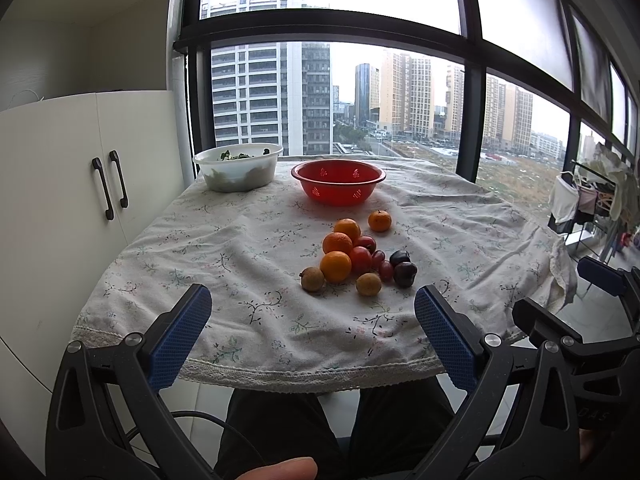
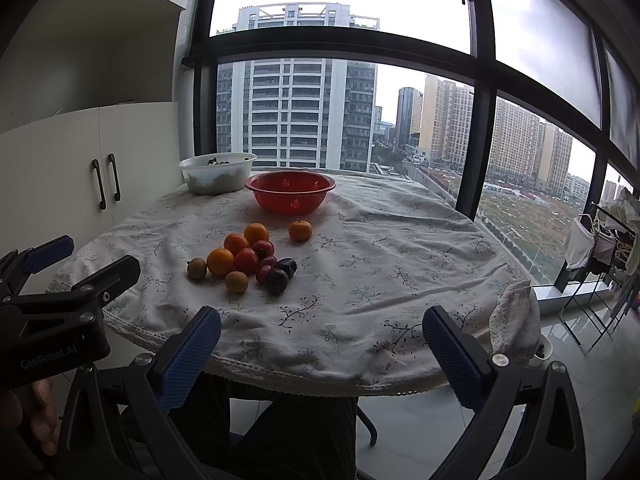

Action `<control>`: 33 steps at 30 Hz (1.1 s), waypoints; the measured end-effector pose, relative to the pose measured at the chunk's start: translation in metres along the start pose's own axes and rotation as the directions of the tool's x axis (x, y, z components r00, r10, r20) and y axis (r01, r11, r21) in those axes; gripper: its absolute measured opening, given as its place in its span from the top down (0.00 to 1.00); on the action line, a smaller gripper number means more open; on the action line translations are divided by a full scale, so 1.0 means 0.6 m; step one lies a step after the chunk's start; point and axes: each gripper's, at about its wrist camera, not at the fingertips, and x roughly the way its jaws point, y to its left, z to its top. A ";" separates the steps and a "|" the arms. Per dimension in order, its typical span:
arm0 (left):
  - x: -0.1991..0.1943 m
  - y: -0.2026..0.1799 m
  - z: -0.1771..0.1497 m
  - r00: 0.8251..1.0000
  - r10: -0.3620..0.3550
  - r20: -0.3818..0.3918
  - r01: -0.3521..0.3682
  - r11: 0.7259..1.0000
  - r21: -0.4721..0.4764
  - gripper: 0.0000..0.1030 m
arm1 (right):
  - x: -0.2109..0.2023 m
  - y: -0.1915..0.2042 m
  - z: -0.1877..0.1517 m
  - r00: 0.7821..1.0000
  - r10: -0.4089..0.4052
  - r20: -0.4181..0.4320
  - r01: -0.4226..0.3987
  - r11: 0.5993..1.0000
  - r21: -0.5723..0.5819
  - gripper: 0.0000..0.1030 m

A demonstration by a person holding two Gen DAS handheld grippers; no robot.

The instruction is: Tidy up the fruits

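A pile of fruit (image 1: 352,258) lies on the floral tablecloth (image 1: 240,240): several oranges, red tomatoes, dark plums, grapes and small brown fruits. One orange (image 1: 379,221) sits apart behind it. An empty red perforated bowl (image 1: 338,181) stands at the back. My left gripper (image 1: 312,312) is open and empty over the table's near edge, short of the pile. In the right wrist view the pile (image 2: 248,260) is left of centre and the red bowl (image 2: 290,192) stands behind it. My right gripper (image 2: 320,332) is open and empty at the near edge.
A white bowl of greens (image 1: 238,172) stands at the back left. A white cabinet (image 1: 80,184) flanks the table's left. Large windows run behind. A clothes rack (image 2: 600,256) stands on the floor at right. My legs are under the table.
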 end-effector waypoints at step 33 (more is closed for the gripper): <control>0.147 0.089 0.001 0.980 -0.160 -0.119 0.168 0.984 0.064 0.00 | 0.080 -0.057 -0.019 0.974 0.226 -0.017 -0.225 0.973 0.043 0.00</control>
